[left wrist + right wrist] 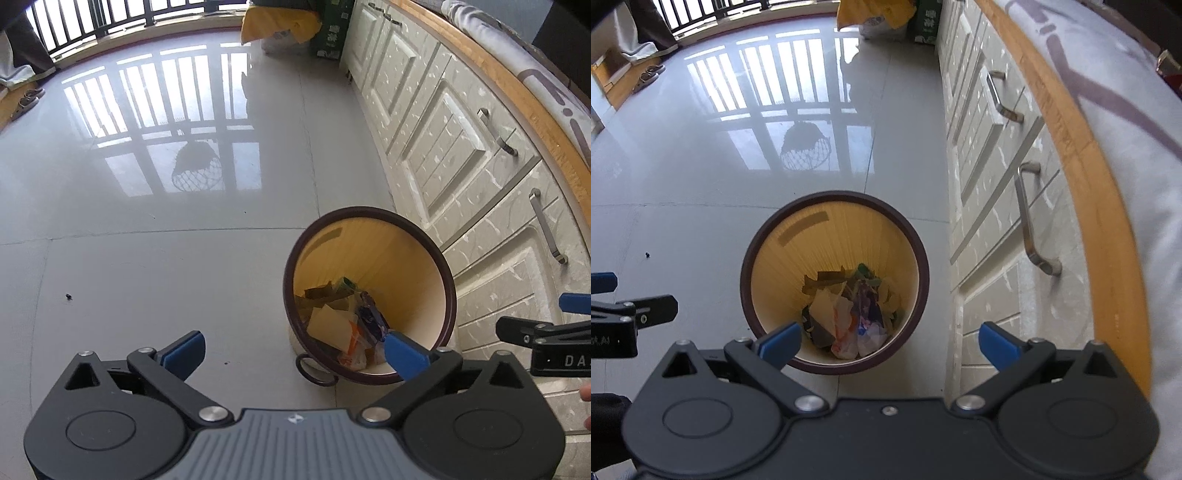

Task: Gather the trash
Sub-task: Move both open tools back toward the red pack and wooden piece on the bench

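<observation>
Right wrist view, nearest first: the right tongs (888, 345) are spread wide with nothing between the blue pads, and they hang right above the trash bin (768, 236). The left tongs (293, 350) are just as wide and hold nothing; one blue pad shows in front of the bin's near rim, but I cannot tell if it touches. The trash (849, 314), paper scraps and wrappers, lies at the bottom of the bin, which stands on the shiny floor (701, 184) just beside the white cupboard (990, 206). What could go wrong, I think: a low swing of the left tongs could bump the rim and tip the light bin, spilling everything out. A little farther off, a small dark crumb (68, 296) sits on the floor and could be missed because it is tiny.
</observation>
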Demonstrator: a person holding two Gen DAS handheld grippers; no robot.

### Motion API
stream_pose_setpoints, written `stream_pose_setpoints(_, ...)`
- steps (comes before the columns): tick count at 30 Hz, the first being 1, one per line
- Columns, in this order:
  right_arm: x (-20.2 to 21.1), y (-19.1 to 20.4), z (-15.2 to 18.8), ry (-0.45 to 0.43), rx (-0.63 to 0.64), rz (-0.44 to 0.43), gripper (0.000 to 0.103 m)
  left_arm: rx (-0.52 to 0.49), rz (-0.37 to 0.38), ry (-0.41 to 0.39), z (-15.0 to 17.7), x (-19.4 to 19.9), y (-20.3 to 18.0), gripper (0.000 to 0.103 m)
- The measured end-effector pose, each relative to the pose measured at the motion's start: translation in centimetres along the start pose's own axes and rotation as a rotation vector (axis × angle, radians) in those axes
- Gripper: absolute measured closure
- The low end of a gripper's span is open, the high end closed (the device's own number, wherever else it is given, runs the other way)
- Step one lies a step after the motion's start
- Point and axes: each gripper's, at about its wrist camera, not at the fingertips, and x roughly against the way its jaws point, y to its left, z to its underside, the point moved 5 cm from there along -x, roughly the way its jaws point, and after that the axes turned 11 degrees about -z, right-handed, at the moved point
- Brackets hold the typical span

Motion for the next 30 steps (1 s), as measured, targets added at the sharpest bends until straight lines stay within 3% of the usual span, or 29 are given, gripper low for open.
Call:
stream_pose_setpoints(14,5.2,1.2,-0.1,-0.149,0.039,-0.037,0.0,0.043,-0.03,-0.088,0.3,4.0,1.6,0.0)
stream_pose_setpoints(30,13.5,0.3,-1.7,-0.473,0.011,-0.044,0.0,0.084,0.01,-0.312,-1.4,11.6,1.1,0.0)
